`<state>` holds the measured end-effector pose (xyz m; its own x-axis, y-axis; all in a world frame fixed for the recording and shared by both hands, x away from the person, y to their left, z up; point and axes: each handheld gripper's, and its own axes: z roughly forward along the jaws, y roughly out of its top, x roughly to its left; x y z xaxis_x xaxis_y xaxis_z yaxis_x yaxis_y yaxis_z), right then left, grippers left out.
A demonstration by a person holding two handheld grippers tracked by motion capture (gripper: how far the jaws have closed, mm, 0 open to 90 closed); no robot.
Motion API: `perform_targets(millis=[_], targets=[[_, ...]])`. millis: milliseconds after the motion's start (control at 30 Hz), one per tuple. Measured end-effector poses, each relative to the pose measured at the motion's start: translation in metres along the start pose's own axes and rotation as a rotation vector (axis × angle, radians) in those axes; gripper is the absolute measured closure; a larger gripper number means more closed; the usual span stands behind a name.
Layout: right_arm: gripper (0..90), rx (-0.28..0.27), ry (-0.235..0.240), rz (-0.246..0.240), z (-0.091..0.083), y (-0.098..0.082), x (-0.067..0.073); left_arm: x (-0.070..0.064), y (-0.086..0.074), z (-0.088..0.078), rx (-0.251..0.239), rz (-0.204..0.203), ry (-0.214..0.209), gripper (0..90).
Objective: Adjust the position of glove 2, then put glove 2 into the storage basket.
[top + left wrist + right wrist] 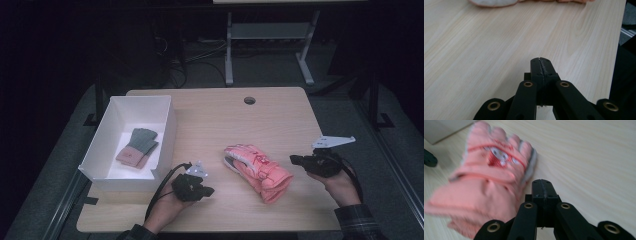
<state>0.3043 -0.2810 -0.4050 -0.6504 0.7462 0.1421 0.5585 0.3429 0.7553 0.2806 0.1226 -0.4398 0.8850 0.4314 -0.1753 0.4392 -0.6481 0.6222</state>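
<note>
A pink padded glove [257, 169] lies on the wooden table [280, 117], fingers toward the far left, cuff toward the near right. My left gripper [209, 191] rests low at the table's near left, shut with nothing in it; its closed jaw tips [540, 60] hover over bare wood, the glove's edge [494, 2] farther off. My right gripper [293, 159] is just right of the glove, shut and empty. In the right gripper view the closed jaw tips [542, 182] sit beside the glove [491, 180], apart from it.
A white open box [165, 132] stands at the table's left with a green and pink pair of gloves [137, 147] inside. A cable hole [249, 100] is near the far edge. Desk legs and cables lie beyond the table.
</note>
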Motion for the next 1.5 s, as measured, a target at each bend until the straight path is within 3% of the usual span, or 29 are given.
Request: perform_targets(millis=[167,400,500,567,733,867,1167,1400,1500], targets=[[90.0,0.019,-0.015,0.009,-0.004,-0.02,-0.007,-0.001,0.013,0.008,-0.024,-0.011,-0.004,89.7],[90.0,0.077,-0.005,-0.006,0.004,-0.035,-0.004,0.001,0.029,0.022,-0.021,0.006,-0.018,89.7],[90.0,0.097,0.004,0.001,0.009,-0.037,-0.002,-0.001,0.039,0.029,-0.026,0.02,-0.022,89.7],[90.0,0.114,0.014,-0.029,0.015,-0.037,0.0,-0.004,0.047,0.034,-0.035,0.025,-0.022,89.7],[90.0,0.134,0.032,-0.04,0.023,-0.038,0.005,-0.006,0.062,0.049,-0.041,0.043,-0.033,89.7],[90.0,0.142,0.058,-0.049,0.028,-0.038,0.006,-0.004,0.07,0.064,-0.023,0.061,-0.032,89.7],[90.0,0.156,0.108,-0.04,0.032,-0.04,0.015,-0.001,0.071,0.07,-0.017,0.065,-0.024,89.7],[90.0,0.163,0.166,-0.062,0.04,-0.039,0.034,0.007,0.067,0.064,-0.004,0.068,-0.019,89.7],[90.0,0.169,0.184,-0.068,0.044,-0.038,0.043,0.009,0.065,0.063,-0.012,0.047,-0.021,89.7]])
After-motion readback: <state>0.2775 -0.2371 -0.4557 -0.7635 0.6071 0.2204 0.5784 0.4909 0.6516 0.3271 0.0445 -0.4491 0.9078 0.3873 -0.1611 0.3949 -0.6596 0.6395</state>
